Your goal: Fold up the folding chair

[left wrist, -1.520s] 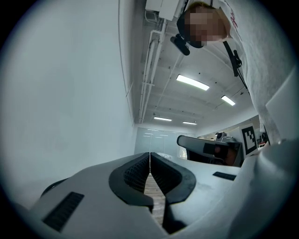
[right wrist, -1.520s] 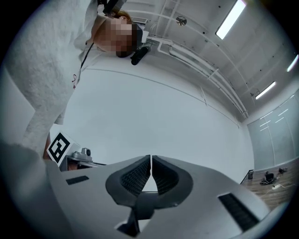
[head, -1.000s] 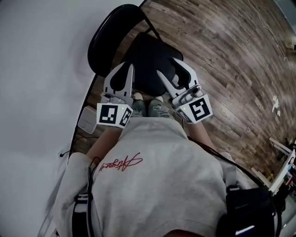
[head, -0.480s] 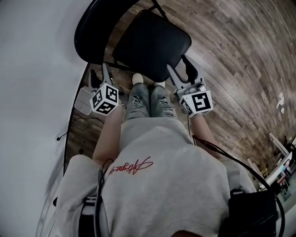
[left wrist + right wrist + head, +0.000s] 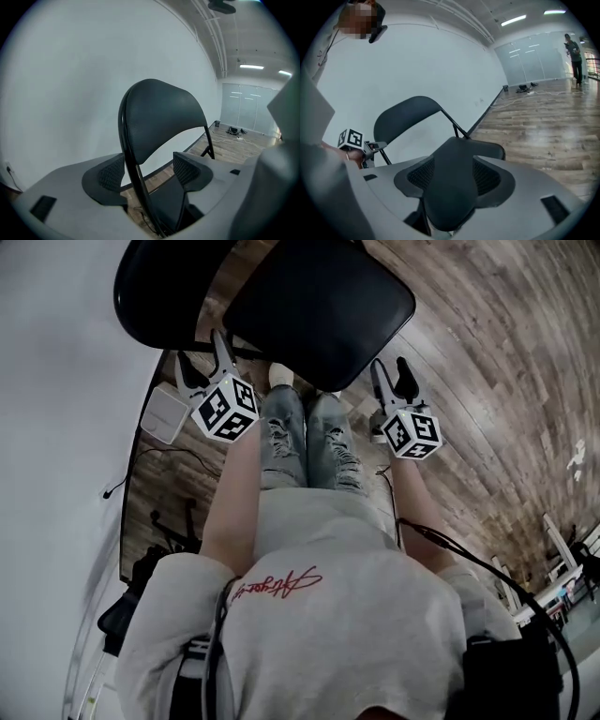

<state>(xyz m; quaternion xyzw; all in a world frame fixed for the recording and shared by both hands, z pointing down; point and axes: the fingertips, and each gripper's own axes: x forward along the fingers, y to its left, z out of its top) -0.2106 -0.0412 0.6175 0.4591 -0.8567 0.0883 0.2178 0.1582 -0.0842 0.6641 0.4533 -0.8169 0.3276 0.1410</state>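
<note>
We lowered the left tool (image 5: 202, 360) and right tool (image 5: 391, 381) to the chair (image 5: 159, 287); both jaws had just opened, straddling its frame (image 5: 132, 173) and seat (image 5: 450, 187), gripping nothing.

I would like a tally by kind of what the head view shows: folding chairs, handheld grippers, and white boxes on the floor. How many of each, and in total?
Folding chair: 1
Grippers: 2 (left gripper, right gripper)
White box on the floor: 1
Total: 4
</note>
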